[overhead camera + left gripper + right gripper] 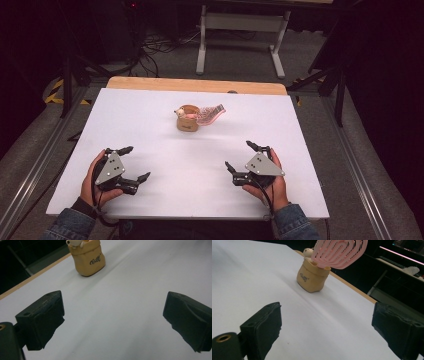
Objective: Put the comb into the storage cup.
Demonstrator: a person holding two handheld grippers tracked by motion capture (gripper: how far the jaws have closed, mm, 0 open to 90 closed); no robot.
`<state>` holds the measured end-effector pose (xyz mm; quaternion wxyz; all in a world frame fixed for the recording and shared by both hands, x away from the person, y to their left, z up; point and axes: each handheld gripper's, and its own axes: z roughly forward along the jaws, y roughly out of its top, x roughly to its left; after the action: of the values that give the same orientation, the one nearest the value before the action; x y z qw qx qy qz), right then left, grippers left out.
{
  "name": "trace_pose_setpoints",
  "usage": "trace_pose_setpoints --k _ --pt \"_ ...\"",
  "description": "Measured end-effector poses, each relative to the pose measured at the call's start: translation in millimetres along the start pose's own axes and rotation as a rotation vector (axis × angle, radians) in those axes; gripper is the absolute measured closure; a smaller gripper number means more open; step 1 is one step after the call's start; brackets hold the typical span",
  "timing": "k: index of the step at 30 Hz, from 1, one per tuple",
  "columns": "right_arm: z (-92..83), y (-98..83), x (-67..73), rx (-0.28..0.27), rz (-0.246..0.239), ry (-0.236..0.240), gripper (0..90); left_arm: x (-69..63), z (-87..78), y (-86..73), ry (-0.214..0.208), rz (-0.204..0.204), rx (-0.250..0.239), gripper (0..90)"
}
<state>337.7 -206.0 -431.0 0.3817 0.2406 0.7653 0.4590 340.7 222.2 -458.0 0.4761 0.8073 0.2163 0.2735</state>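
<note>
A big white board (150,130) lies on top of a wooden table (197,85). You can see a strip of light wood along the far edge. The floor (240,55) is grey. Past the table stands a white metal frame (242,30) with two legs and flat feet. Black cables (155,50) lie in a tangle on the floor near it. Yellow and black striped tape (57,92) is stuck to the floor at the left. Dark metal legs (67,65) stand on both sides. Grey metal rails (35,165) run along each side of the table. The room around is very dark. A thin pink light (402,255) glows far back in the right gripper view.
</note>
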Motion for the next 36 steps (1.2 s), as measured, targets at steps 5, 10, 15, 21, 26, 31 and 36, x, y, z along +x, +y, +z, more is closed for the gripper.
trace_pose_setpoints --k 5,10,15,21,26,31,36 --pt "-3.2 -5.8 -2.3 0.009 0.007 -0.005 9.3 -0.3 0.6 0.0 -0.002 0.003 0.006 4.5" --pt "-7.5 -16.4 -5.9 0.027 0.011 -0.012 8.1 0.5 1.5 -0.4 -0.005 0.003 0.008 4.5" --pt "-11.5 -23.0 -7.3 0.039 0.016 -0.014 8.0 0.7 2.0 -0.1 -0.005 0.0 0.004 4.5" --pt "-21.2 -35.6 -10.6 0.068 0.027 -0.026 7.7 1.5 3.2 1.0 -0.006 -0.004 -0.005 4.5" --pt "-30.7 -46.3 -14.0 0.083 0.054 -0.035 7.6 2.8 4.2 1.5 -0.006 -0.008 -0.007 4.5" --pt "-30.3 -48.7 -15.1 0.083 0.061 -0.037 7.6 2.5 5.0 2.4 -0.001 -0.003 -0.004 4.5" --pt "-29.0 -47.5 -13.2 0.084 0.04 -0.032 7.7 2.2 4.9 1.8 0.004 0.008 0.003 4.5"
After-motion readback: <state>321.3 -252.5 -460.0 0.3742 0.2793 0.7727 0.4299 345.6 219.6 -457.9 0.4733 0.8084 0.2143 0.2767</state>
